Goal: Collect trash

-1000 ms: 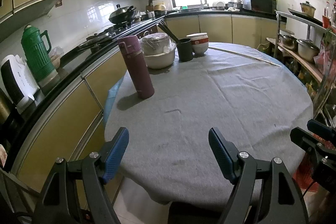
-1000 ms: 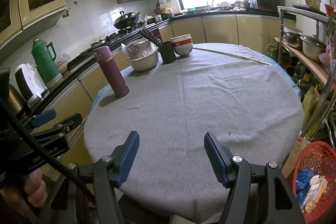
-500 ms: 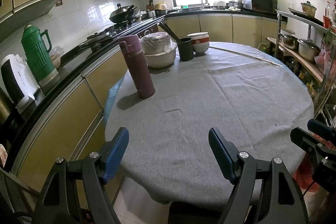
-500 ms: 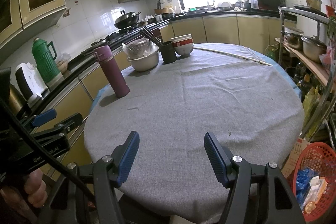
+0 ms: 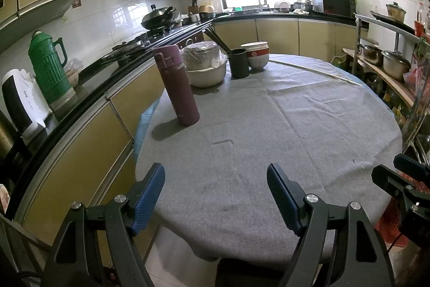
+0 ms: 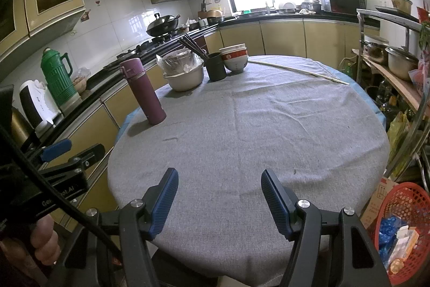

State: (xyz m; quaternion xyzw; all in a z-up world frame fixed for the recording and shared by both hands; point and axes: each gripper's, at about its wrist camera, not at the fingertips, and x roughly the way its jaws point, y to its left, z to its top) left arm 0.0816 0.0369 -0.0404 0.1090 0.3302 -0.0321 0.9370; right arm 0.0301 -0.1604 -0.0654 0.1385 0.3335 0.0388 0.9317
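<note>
Left claw (image 5: 215,192): jaws wide apart, nothing between them, poised above the near edge of the tabletop (image 5: 268,125). Right claw (image 6: 219,195): jaws apart, somewhat narrower, likewise empty, above the same near edge. Each claw appears at the margin of the other's view; a hand (image 6: 40,241) grips the left tool's handle.

Outward from the claws: grey cloth, bare across its near and middle parts apart from faint marks and a tiny speck. Far left of the tabletop: a purple flask (image 5: 176,85), upright; behind it a covered pot (image 5: 205,65), a dark cup (image 5: 239,63) holding chopsticks, and stacked bowls (image 5: 256,55), grouped close together. A thin white stick (image 5: 314,71) lies along the far right edge.

Task's thing: a red basket (image 6: 403,227) on the floor to the right of the tabletop, beside the right claw; it holds wrappers and small packets, among them blue plastic and a carton.

Progress, judged: no loose trash is visible on the cloth, and the basket already contains refuse, so collection seems finished or nearly so. What could remain is at most the stick, if it counts as trash; this cannot be told.
</note>
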